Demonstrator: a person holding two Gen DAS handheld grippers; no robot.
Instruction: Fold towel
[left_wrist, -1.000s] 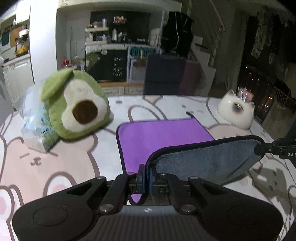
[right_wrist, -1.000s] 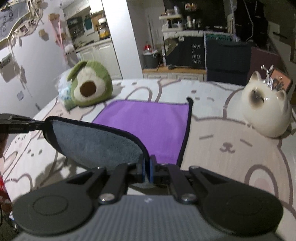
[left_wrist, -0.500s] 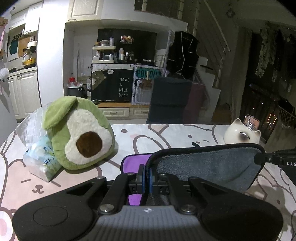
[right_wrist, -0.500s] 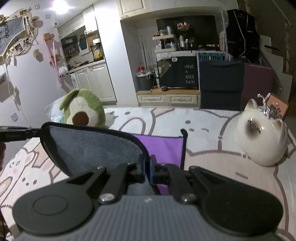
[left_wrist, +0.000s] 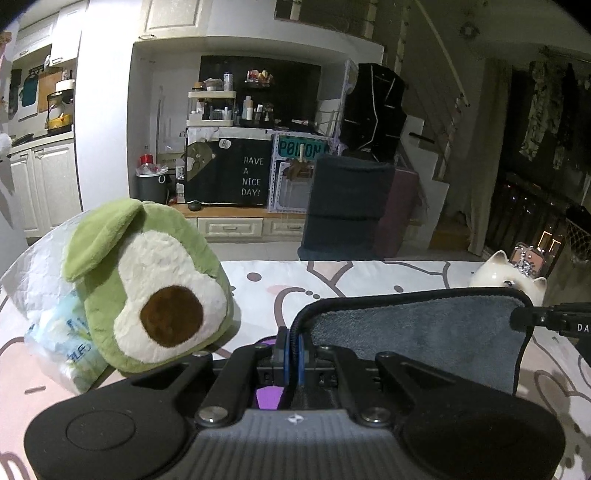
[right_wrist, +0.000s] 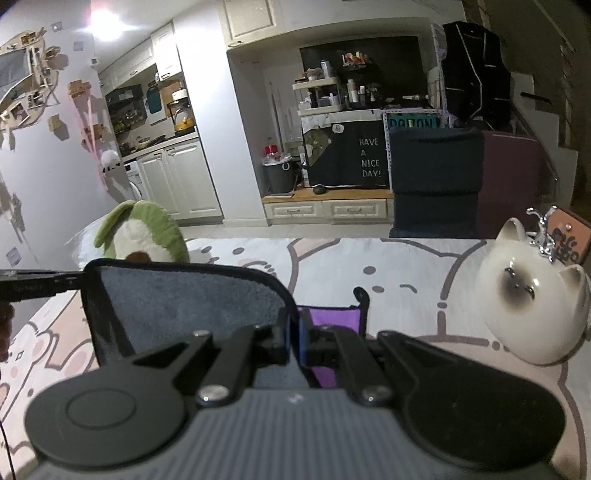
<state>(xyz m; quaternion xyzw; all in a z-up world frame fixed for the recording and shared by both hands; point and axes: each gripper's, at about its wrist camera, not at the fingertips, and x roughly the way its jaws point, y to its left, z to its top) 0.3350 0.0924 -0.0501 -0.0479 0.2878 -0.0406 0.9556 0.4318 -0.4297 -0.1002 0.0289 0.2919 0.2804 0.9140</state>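
Observation:
The towel (left_wrist: 413, 332) is purple on one side and grey on the other, with a dark hem. My left gripper (left_wrist: 291, 345) is shut on one near corner. My right gripper (right_wrist: 294, 334) is shut on the other near corner. The near edge is lifted and stretched between them, grey side (right_wrist: 184, 295) facing the cameras. A strip of the purple side (right_wrist: 332, 317) still lies on the table past the right gripper. The far part of the towel is mostly hidden behind the raised flap.
A green avocado plush (left_wrist: 147, 284) lies on a plastic bag (left_wrist: 55, 332) at the far left. A white ceramic cat (right_wrist: 532, 295) stands at the right. The table (left_wrist: 332, 280) has a cartoon-print cover. Cabinets and shelves stand beyond it.
Both grippers have risen and carried the near towel edge up and forward toward the far edge. Far less purple shows now, and both views look more level across the table.

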